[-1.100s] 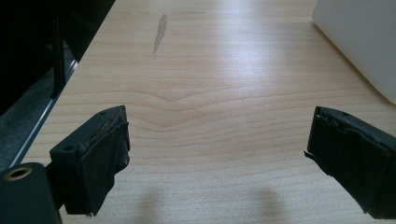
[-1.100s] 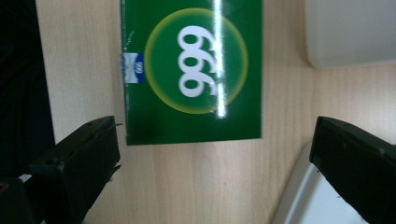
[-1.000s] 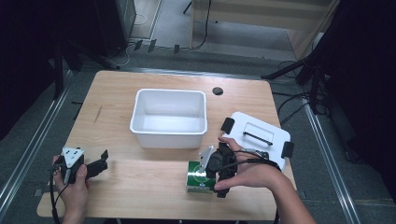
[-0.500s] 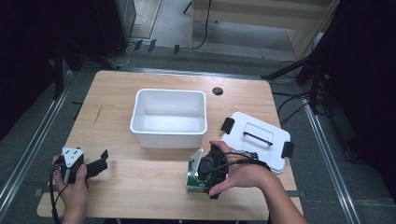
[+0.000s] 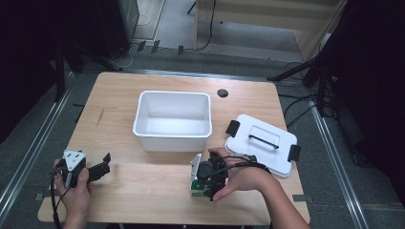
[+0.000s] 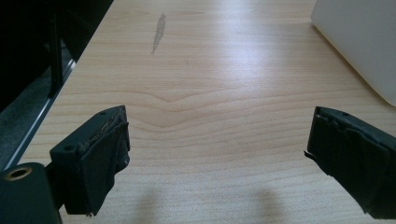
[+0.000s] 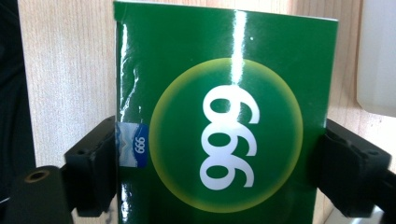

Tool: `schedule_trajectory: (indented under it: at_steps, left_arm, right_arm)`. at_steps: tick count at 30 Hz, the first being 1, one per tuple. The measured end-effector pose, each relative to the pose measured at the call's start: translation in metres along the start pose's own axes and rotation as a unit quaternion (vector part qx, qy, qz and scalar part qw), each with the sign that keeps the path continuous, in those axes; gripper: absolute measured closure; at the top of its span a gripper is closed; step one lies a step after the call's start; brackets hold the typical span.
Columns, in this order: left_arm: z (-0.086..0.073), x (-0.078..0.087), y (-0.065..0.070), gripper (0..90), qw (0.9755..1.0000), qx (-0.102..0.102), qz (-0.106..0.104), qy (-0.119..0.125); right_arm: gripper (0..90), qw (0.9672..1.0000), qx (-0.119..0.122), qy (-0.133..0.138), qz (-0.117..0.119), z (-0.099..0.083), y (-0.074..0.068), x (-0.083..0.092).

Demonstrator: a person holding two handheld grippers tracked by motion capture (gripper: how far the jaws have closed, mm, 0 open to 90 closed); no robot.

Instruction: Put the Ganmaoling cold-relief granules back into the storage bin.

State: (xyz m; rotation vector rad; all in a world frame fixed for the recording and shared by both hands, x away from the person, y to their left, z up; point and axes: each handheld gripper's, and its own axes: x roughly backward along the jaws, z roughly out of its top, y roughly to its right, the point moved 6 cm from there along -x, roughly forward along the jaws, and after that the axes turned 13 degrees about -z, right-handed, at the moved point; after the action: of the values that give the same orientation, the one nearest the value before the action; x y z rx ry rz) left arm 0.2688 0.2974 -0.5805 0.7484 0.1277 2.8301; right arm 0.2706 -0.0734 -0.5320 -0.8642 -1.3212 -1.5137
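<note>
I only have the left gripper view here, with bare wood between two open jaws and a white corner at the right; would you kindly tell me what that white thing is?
Observer: It is an open white bin in the middle of the table, and it looks empty.
Operator: Thank you. Where is its lid?
Observer: The white lid lies flat to the bin's right, black clips at its ends.
Operator: And what is the other hand doing?
Observer: The right gripper has its jaws on either side of a green box marked 999, near the table's front edge.
Operator: Is that box inside the bin?
Observer: No, it is in front of the bin.
</note>
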Motion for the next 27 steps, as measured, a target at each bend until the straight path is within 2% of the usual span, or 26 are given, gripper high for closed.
schedule_trajectory:
  at_steps: [3, 4, 5, 8, 9, 10, 12, 19, 20, 27]
  left_arm:
    - [0.0, 0.0, 0.0, 6.4, 1.0, 0.0, 0.0, 0.0]
    - [0.0, 0.0, 0.0, 6.4, 1.0, 0.0, 0.0, 0.001]
    - [0.0, 0.0, 0.0, 6.4, 1.0, 0.0, 0.0, 0.001]
    - [0.0, 0.0, 0.0, 6.3, 1.0, 0.0, -0.001, 0.001]
    - [0.0, 0.0, 0.0, 6.4, 1.0, 0.0, -0.001, 0.001]
    - [0.0, 0.0, 0.0, 6.4, 1.0, 0.0, -0.001, 0.001]
    - [0.0, 0.0, 0.0, 6.4, 1.0, 0.0, -0.001, 0.0]
    - [0.0, 0.0, 0.001, 6.4, 1.0, -0.001, -0.001, 0.002]
    - [0.0, 0.0, 0.001, 6.3, 1.0, -0.002, -0.001, 0.002]
    - [0.0, 0.0, 0.001, 6.4, 1.0, -0.001, -0.001, 0.002]
  right_arm:
    - [16.1, 0.9999, 0.009, 0.009, 0.0, 0.001, 0.0, 0.003]
    - [16.3, 0.9997, 0.018, 0.014, -0.01, 0.001, 0.0, 0.005]
    - [16.4, 0.9996, 0.023, 0.017, -0.011, 0.002, 0.001, 0.006]
    - [16.7, 0.9993, 0.026, 0.026, 0.005, 0.005, 0.001, 0.01]
    - [16.7, 0.9995, 0.02, 0.022, 0.011, 0.005, 0.0, 0.013]
    - [16.7, 0.9992, 0.028, 0.026, 0.014, 0.007, 0.001, 0.015]
    - [16.7, 0.9992, 0.029, 0.026, 0.012, 0.008, 0.003, 0.019]
    - [16.7, 0.9984, 0.036, 0.041, -0.013, 0.01, 0.021, 0.041]
    - [16.7, 0.9987, 0.031, 0.037, -0.016, 0.01, 0.022, 0.044]
    - [16.6, 0.9986, 0.033, 0.037, -0.016, 0.012, 0.038, 0.064]
